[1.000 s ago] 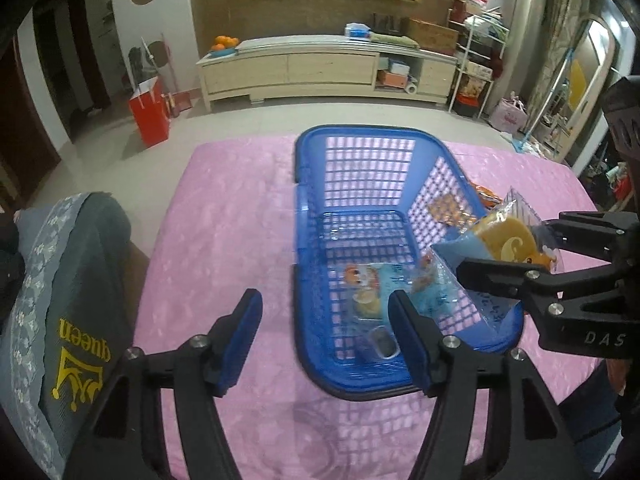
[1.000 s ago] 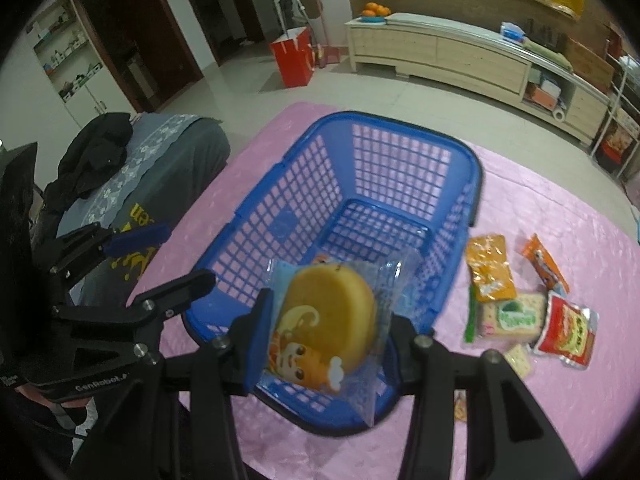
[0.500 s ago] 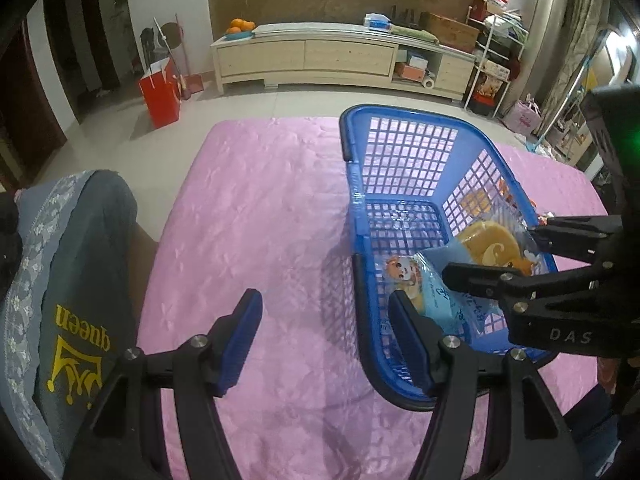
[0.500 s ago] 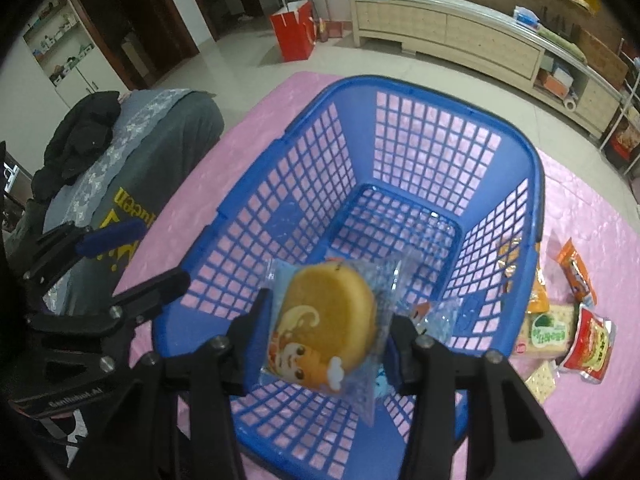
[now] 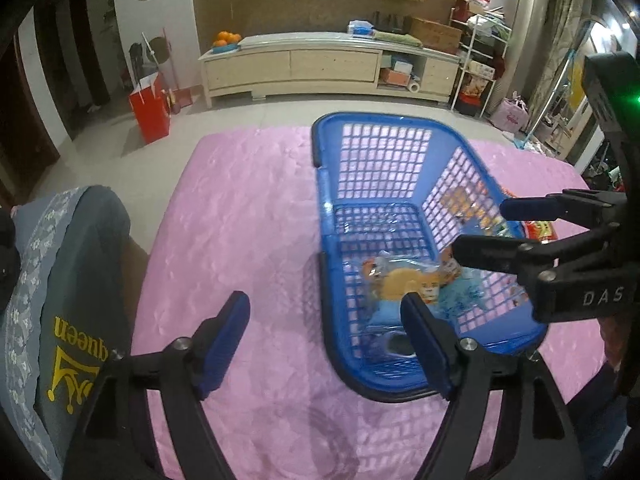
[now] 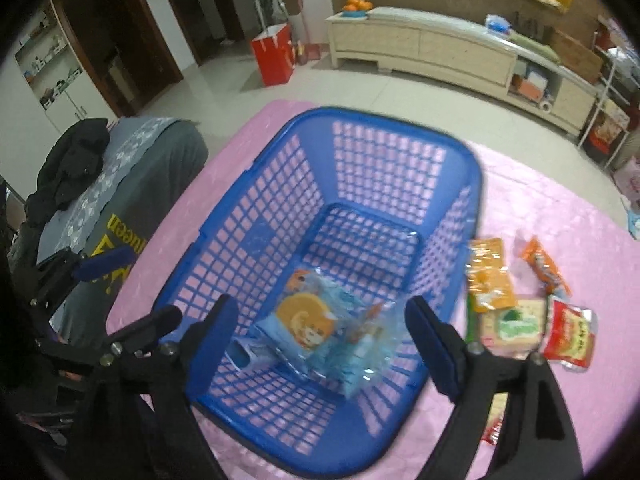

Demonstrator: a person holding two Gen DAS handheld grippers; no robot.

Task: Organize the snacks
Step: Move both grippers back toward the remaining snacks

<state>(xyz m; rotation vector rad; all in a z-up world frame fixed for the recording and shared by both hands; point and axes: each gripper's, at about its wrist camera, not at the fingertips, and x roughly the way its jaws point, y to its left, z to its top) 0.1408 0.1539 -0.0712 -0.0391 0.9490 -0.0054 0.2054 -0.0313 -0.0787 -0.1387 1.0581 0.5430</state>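
Observation:
A blue plastic basket [image 6: 276,196] [image 5: 324,216] stands on the pink tablecloth. Inside it lie clear-wrapped snack packets; the round yellow cake packet [image 6: 302,322] [image 5: 404,284] lies on top of them. My right gripper [image 6: 322,340] is open and empty above the basket's near end; it also shows in the left wrist view [image 5: 484,228]. My left gripper [image 5: 324,336] is open and empty, low over the cloth at the basket's left rim, and shows in the right wrist view [image 6: 132,288]. Several loose snacks lie right of the basket: an orange packet [image 6: 488,280], a green-labelled cracker pack [image 6: 512,322], a red packet [image 6: 570,338].
A chair with a grey "queen" cloth [image 5: 60,292] stands at the table's left edge. The pink table [image 5: 240,208] ends at the far side onto a tiled floor with a red bag [image 5: 150,108] and a long cabinet [image 5: 328,64].
My right gripper has opened and let go of the yellow cake packet, which now lies in the basket. The right gripper drew back slightly. The left gripper shifted a little.

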